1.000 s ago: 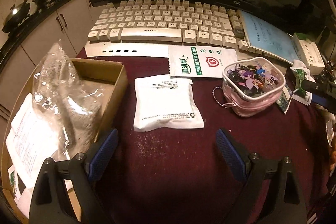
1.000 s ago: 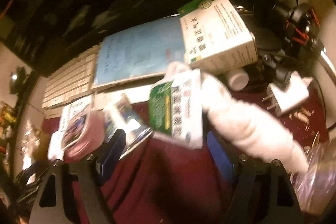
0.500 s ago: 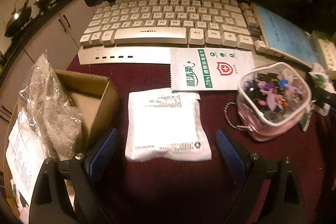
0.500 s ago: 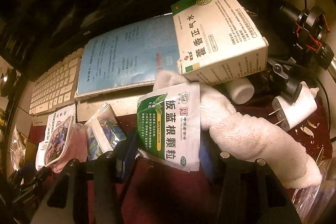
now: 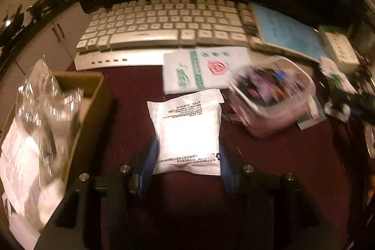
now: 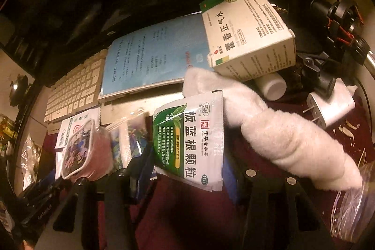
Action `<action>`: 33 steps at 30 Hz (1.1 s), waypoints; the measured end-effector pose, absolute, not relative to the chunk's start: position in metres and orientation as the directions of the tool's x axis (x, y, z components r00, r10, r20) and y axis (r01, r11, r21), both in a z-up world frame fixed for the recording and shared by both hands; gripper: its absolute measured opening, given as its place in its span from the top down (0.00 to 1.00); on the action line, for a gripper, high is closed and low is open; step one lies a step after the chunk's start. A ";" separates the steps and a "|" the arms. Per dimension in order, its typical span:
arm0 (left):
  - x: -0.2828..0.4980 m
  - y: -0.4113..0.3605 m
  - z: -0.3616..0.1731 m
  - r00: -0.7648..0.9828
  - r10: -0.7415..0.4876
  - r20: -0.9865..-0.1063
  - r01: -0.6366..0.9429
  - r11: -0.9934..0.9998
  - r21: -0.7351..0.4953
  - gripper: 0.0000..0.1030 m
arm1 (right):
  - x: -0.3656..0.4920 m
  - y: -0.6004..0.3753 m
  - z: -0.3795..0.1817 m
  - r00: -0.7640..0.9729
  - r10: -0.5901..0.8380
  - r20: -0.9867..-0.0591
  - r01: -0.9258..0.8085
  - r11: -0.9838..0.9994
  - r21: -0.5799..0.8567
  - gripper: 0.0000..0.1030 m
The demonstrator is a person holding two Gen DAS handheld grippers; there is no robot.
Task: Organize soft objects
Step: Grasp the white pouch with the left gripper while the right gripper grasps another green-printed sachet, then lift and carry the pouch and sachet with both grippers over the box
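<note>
Blue-padded left gripper (image 5: pixel 186 162) closed around the near end of a white sealed pouch (image 5: pixel 187 130), one pad pressed to each long edge; pouch flat on the maroon tablecloth (image 5: pixel 269 170). Just left of it, an open cardboard box (image 5: pixel 91 104) with crinkled clear plastic wrap (image 5: pixel 44 97) and white printed packets (image 5: pixel 18 168) inside. Just beyond the pouch, a flat white wipe sachet (image 5: pixel 199 72) with green print and a red shield, its far edge touching the cream keyboard (image 5: pixel 164 27). Right of the pouch, a clear-topped pink pouch of small trinkets (image 5: pixel 271 95), blurred. Farther right, a light blue booklet (image 5: pixel 288 32) lying over the keyboard's right end, and beside it a white medicine box (image 5: pixel 337 48).

Blue-padded right gripper (image 6: pixel 187 168) clamped on a green-and-white herbal granule sachet (image 6: pixel 189 142), pads at its two sides, sachet facing the camera. Behind and to the right of it, a rolled white fluffy towel (image 6: pixel 288 139) stretching from under the medicine box (image 6: pixel 248 27) toward a clear plastic bag (image 6: pixel 351 210) at the lower right. Beyond the towel, a small white bottle (image 6: pixel 271 86) on its side and a white plug adapter (image 6: pixel 332 107). Left of the sachet, small clear packets (image 6: pixel 126 139), then the pink trinket pouch (image 6: pixel 86 151). Blue booklet (image 6: pixel 150 57) and keyboard (image 6: pixel 75 90) behind them.
</note>
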State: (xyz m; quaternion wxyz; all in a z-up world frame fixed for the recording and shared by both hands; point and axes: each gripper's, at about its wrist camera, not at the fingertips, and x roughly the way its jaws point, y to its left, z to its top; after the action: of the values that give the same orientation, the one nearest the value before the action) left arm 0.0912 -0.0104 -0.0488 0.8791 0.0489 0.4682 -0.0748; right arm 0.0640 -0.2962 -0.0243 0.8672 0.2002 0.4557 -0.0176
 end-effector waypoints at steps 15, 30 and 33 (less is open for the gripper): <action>-0.014 0.001 -0.046 0.520 -0.217 -0.826 0.288 0.955 -0.070 0.53 | 0.024 -0.258 0.004 0.632 0.242 -0.737 0.094 0.919 0.383 0.45; -0.032 0.016 -0.031 0.562 -0.237 -0.793 0.275 0.957 -0.091 0.56 | 0.004 -0.204 0.027 0.639 0.299 -0.709 -0.031 0.930 0.365 0.45; -0.035 0.019 -0.023 0.576 -0.241 -0.781 0.272 0.958 -0.095 0.56 | 0.002 -0.197 0.028 0.636 0.308 -0.708 -0.046 0.931 0.363 0.45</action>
State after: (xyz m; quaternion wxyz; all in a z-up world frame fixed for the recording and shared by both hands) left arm -0.0348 0.0189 -0.0235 0.8875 0.0179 0.4372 -0.1444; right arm 0.0023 -0.1973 0.0281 0.8905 0.1576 0.4150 0.0993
